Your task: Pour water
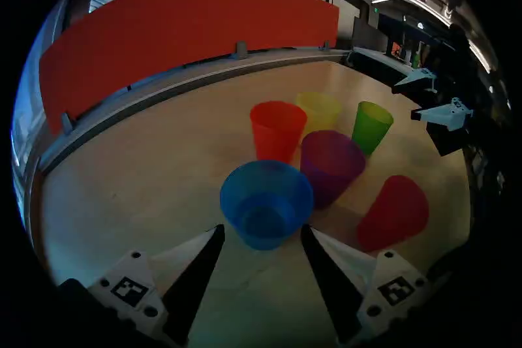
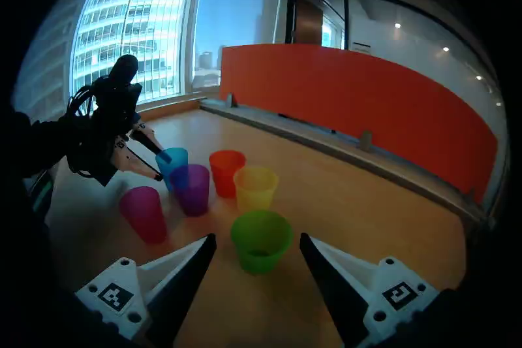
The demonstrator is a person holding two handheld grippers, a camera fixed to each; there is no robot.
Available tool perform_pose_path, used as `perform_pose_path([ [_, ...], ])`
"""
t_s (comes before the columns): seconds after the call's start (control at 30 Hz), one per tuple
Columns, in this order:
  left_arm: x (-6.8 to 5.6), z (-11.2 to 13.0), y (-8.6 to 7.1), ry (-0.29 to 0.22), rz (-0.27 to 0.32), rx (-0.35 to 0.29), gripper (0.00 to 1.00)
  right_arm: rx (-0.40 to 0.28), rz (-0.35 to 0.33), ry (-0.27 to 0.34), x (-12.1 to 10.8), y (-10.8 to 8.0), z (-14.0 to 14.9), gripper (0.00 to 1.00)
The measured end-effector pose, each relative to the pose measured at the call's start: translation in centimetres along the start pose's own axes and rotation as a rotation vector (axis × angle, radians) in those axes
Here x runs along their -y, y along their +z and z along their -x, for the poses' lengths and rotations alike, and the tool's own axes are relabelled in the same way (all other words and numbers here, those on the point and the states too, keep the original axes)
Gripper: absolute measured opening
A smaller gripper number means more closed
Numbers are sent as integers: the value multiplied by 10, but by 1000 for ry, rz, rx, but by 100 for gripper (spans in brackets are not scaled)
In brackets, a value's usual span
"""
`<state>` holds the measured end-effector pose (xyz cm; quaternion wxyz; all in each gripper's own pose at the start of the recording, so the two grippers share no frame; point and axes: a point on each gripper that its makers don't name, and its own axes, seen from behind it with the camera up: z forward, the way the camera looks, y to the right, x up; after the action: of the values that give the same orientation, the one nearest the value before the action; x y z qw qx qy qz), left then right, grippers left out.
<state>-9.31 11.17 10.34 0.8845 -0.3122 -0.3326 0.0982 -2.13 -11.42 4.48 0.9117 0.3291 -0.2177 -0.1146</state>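
A blue cup stands upright just ahead of my left gripper, whose open fingers flank its base without pressing on it. Behind the blue cup are a purple cup, an orange cup, a yellow cup and a green cup. A pink cup stands upside down to the right. In the right gripper view, the green cup sits between the tips of my open right gripper. Farther off, a hand holds the left gripper at the blue cup. The right gripper shows beyond the green cup.
The cups cluster on a wooden table. An orange divider panel runs along its far edge, with a grey rail below it. Large windows lie behind the person's dark sleeve. Bare tabletop stretches left of the cups.
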Motion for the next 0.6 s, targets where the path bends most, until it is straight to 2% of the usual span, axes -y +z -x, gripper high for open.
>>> perform_pose_path([
  [0.6,-5,-11,18,-11,31,4,86,12,-4,-2,-2,7,0,100],
])
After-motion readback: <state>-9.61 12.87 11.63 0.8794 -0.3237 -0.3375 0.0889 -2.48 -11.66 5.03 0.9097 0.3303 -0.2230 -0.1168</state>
